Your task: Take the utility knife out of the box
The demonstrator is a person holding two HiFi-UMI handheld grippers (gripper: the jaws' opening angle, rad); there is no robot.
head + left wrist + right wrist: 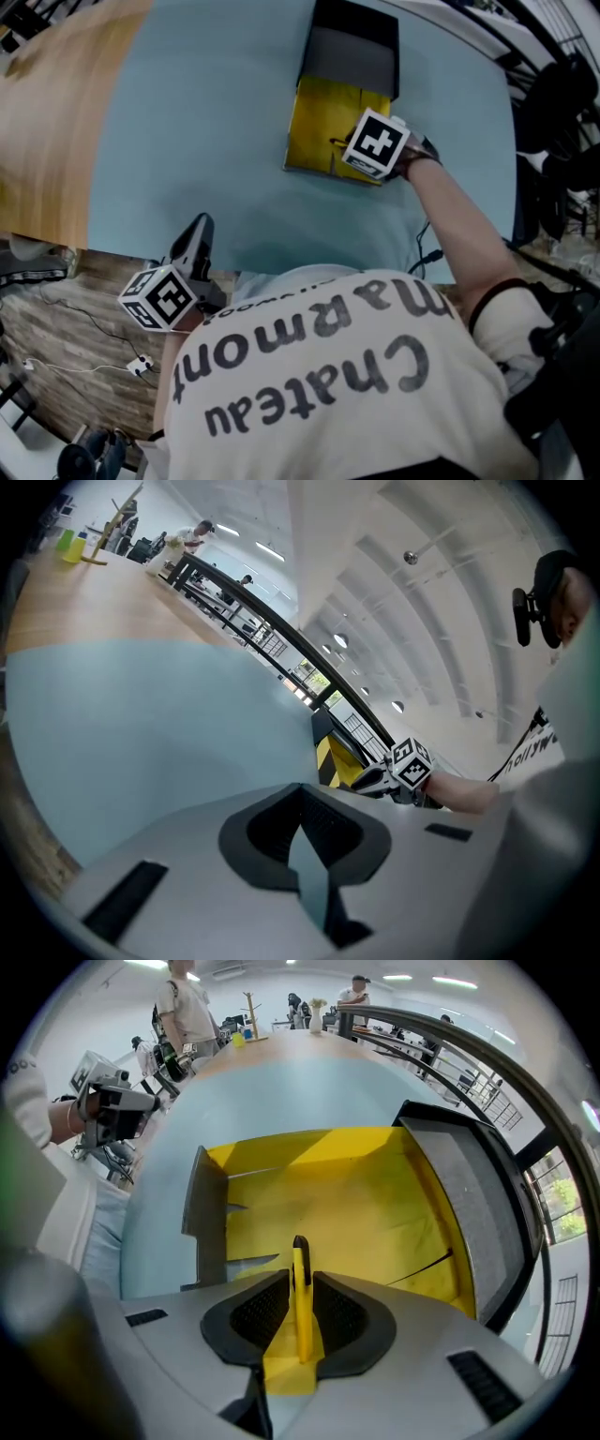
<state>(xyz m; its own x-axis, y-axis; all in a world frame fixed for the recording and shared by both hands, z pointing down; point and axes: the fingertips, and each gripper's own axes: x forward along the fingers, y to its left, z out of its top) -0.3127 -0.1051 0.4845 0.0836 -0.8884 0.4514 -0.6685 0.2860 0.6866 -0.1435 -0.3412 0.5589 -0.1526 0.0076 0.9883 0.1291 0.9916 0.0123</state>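
Observation:
The box (317, 117) lies open on the blue mat, yellow inside, its black lid (352, 52) folded back at the far side. My right gripper (342, 150) points down into the box's near end. In the right gripper view the yellow utility knife (299, 1288) with its black tip stands edge-on between the pads, and my right gripper (298, 1283) is shut on it above the yellow floor of the box (347, 1194). My left gripper (195, 234) rests by the table's near edge, well left of the box. Its pads (323, 832) are together with nothing between them.
The blue mat (187, 141) covers the table's middle, with bare wood (47, 112) to its left. Grey foam lines the lid (469, 1194). A grey flap (202, 1208) stands at the box's left side. Cables (89, 370) lie on the floor below the near edge.

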